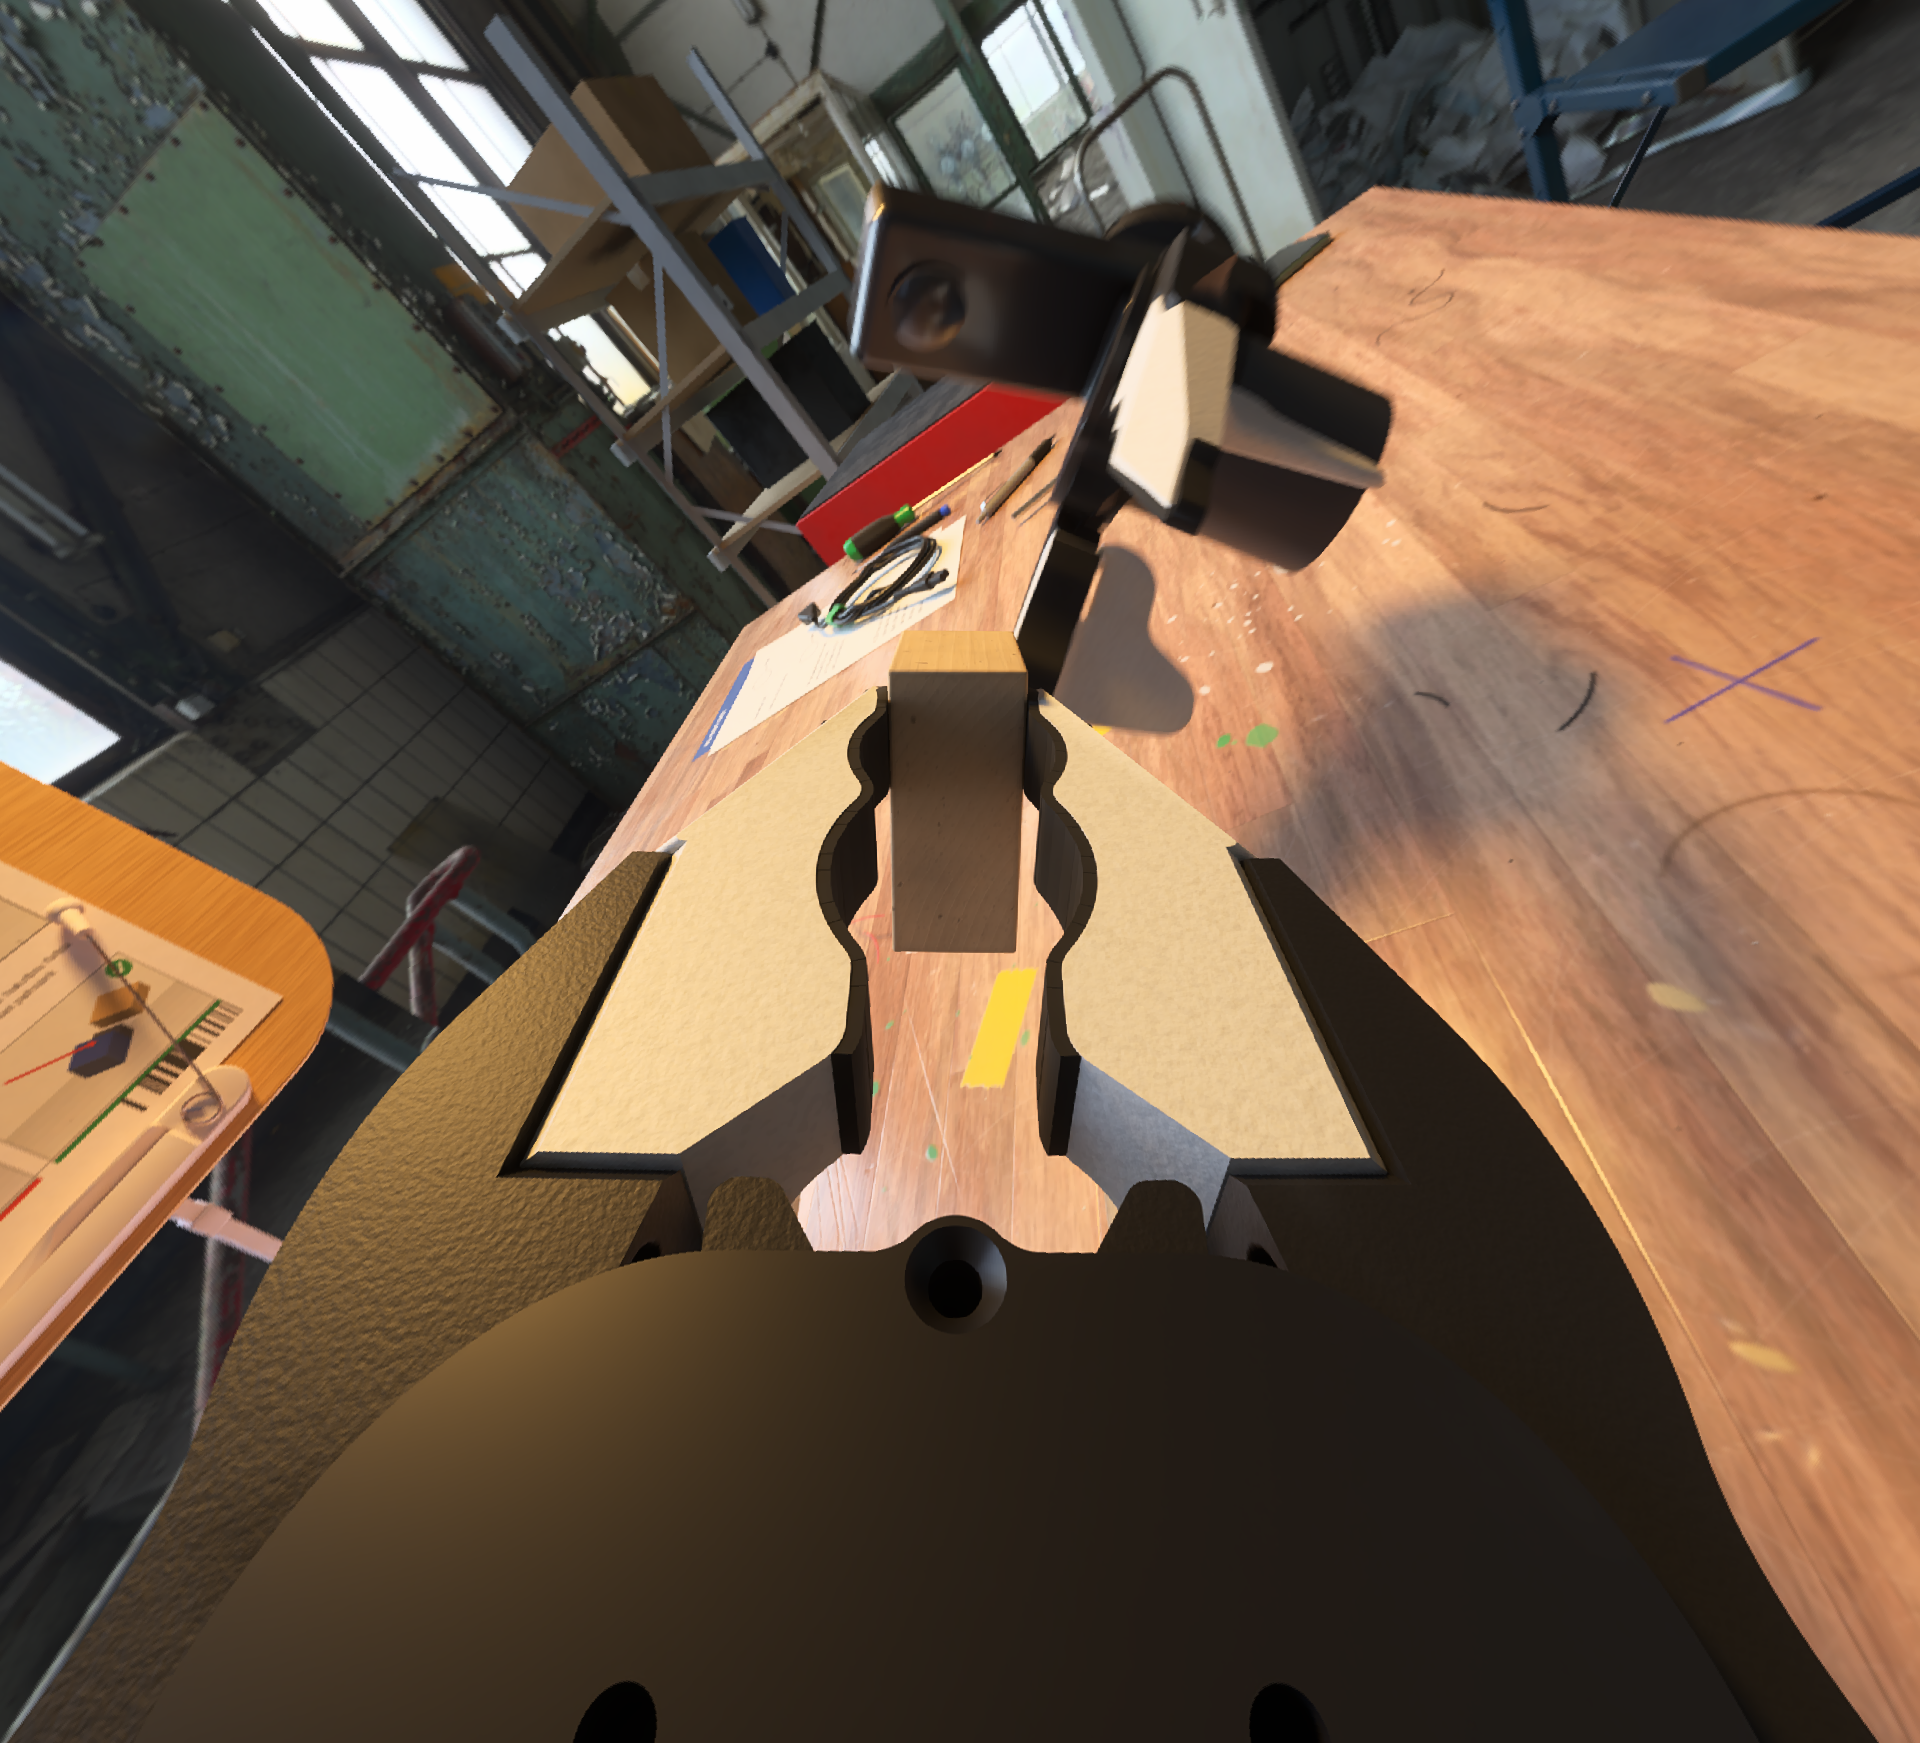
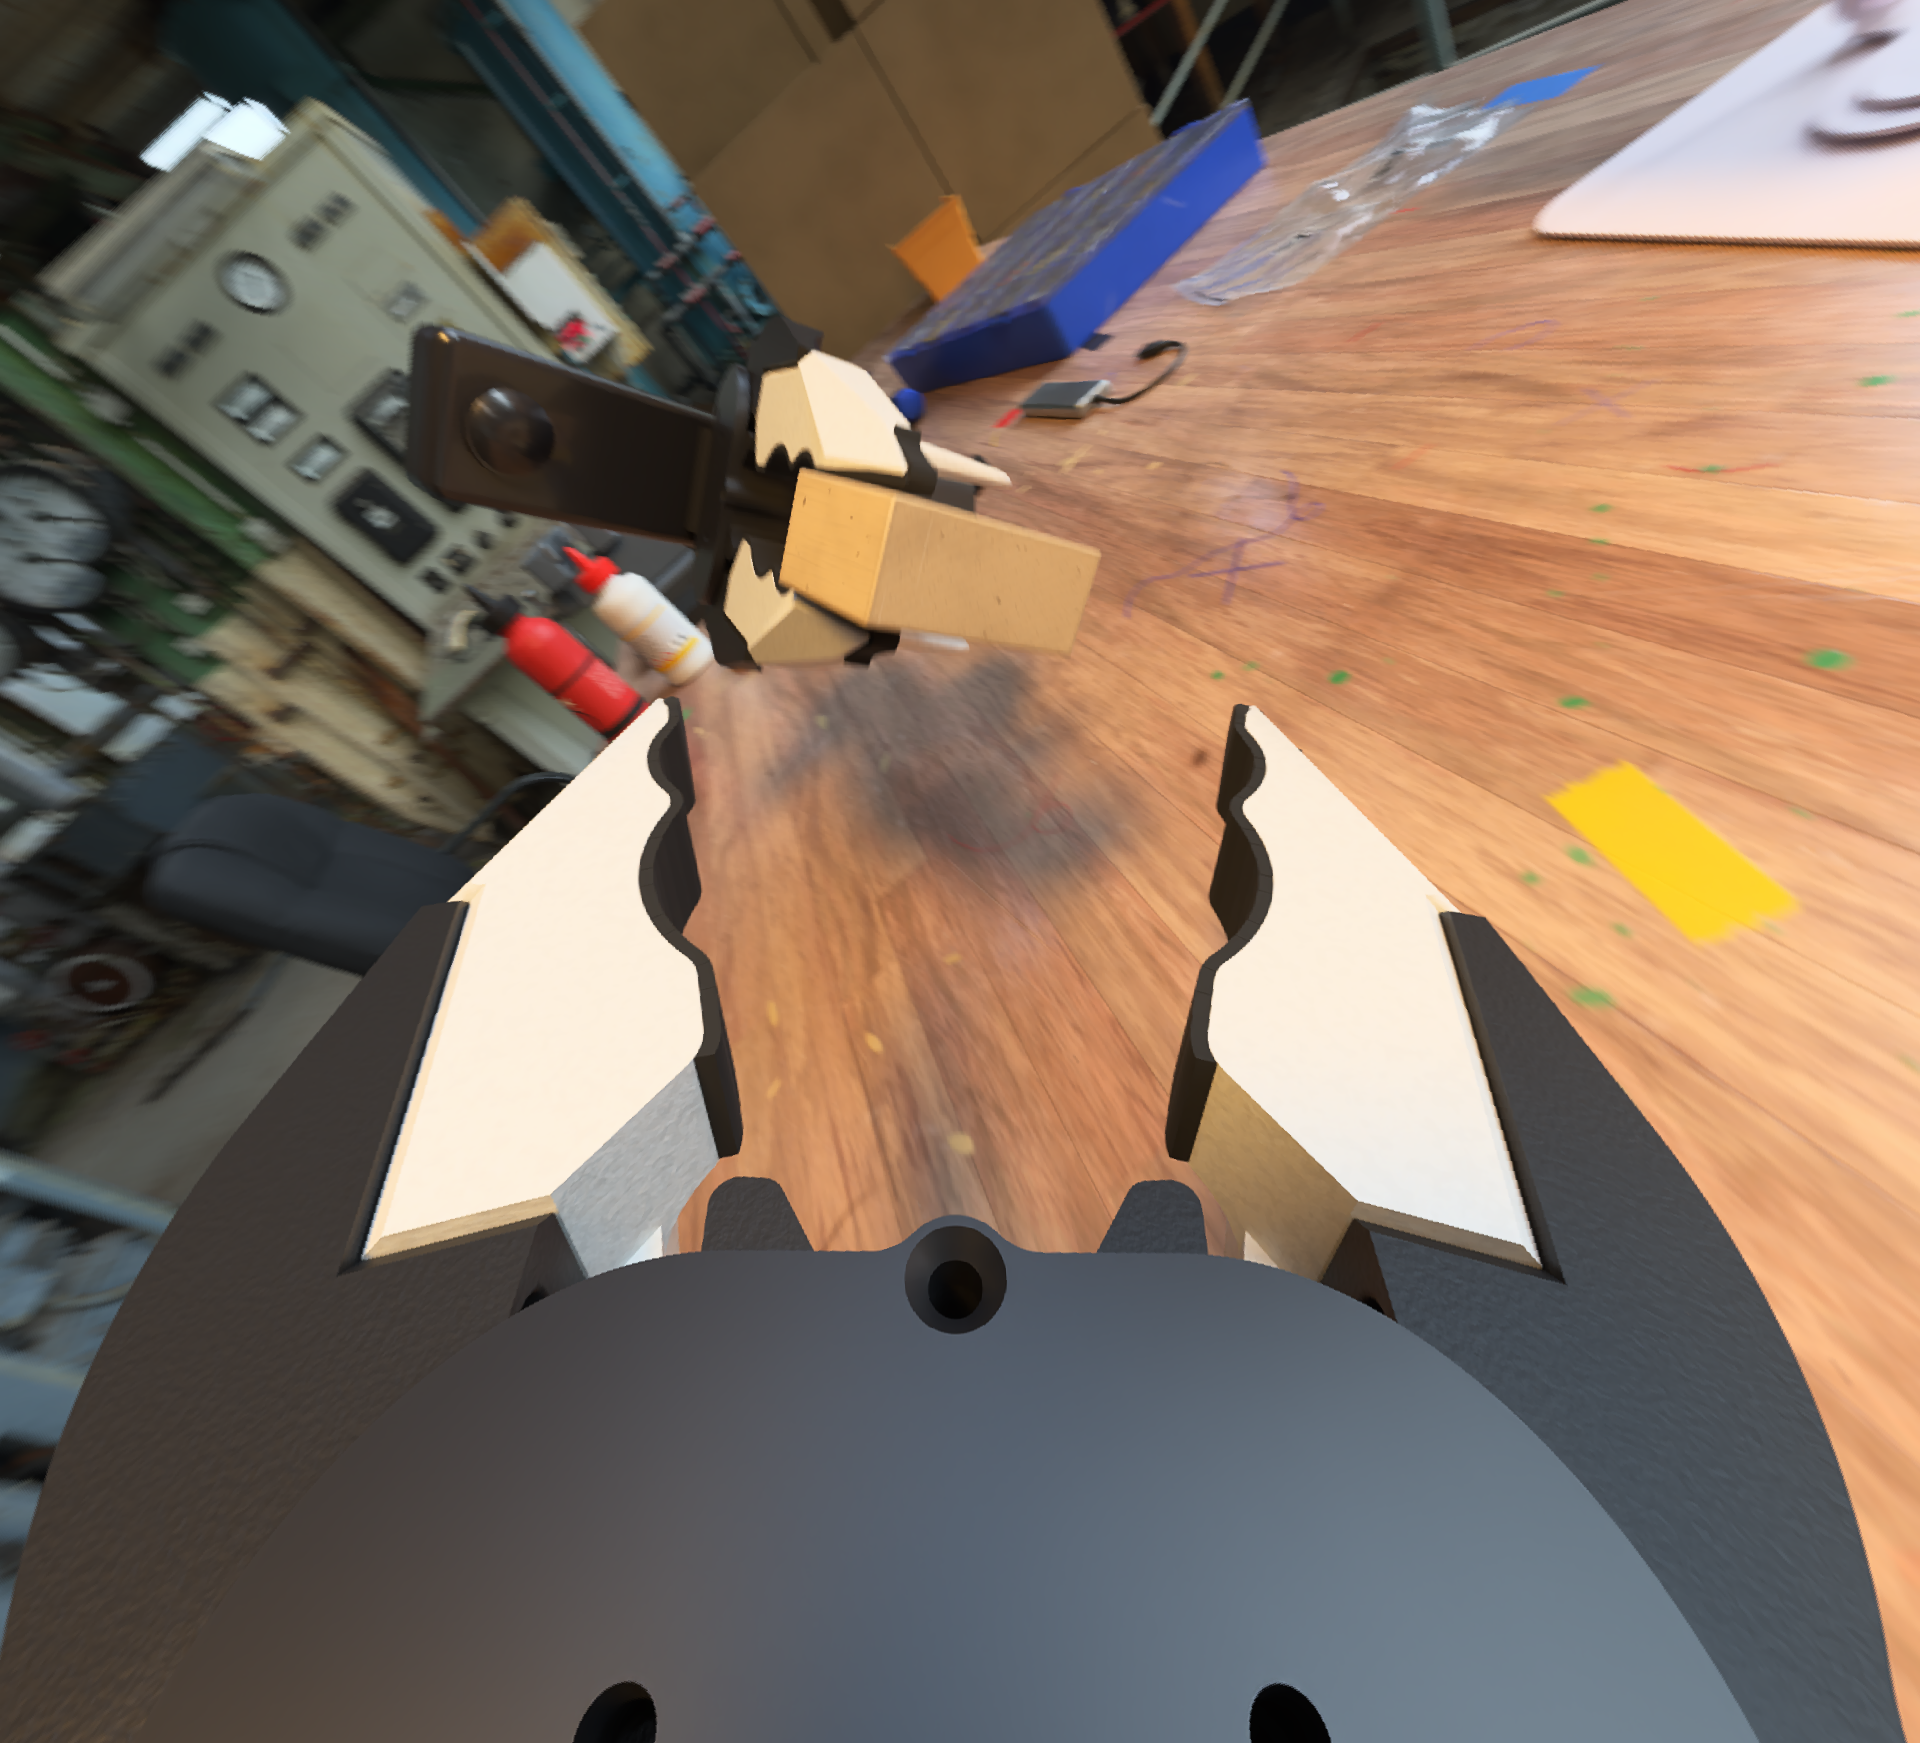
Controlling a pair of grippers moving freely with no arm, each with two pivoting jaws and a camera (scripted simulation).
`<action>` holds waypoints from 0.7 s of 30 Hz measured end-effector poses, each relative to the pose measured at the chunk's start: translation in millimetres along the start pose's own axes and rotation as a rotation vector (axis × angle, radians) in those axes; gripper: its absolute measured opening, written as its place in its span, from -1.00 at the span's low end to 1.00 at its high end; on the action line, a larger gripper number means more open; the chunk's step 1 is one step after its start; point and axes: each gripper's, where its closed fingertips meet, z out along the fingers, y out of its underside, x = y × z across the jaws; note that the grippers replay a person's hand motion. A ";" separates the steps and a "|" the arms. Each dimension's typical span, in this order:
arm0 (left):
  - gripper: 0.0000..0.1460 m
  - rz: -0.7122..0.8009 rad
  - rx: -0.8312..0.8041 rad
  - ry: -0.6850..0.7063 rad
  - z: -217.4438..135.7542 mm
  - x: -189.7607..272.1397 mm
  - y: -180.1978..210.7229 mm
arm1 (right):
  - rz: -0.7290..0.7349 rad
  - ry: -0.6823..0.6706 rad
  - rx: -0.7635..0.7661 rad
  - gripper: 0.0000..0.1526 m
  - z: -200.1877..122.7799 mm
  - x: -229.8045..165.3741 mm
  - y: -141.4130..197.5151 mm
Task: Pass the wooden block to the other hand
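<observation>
Workbench (image 2: pixel 1455 550) of scuffed wood, block (image 1: pixel 954 800) clamped in left tool (image 1: pixel 956 727), industrial hall

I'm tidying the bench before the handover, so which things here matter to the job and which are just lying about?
Part of the job:
- wooden block
- left claw, shut on the block
- right claw, open and empty

Just lying about:
- red box
- coiled black cable
- yellow tape
- blue box
- clear plastic bag
</observation>
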 end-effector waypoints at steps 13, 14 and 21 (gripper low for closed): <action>-0.66 0.107 0.027 0.039 3.1 24.3 -11.2 | 0.500 -0.502 0.007 -0.16 16.5 -23.5 2.0; -0.66 0.106 0.016 0.037 3.8 23.8 -9.0 | 0.475 -0.476 0.010 -0.16 16.0 -21.5 2.4; -0.30 0.058 0.008 -0.096 -1.1 0.5 -3.6 | 0.270 -0.196 0.057 -0.17 -8.5 -0.8 -30.6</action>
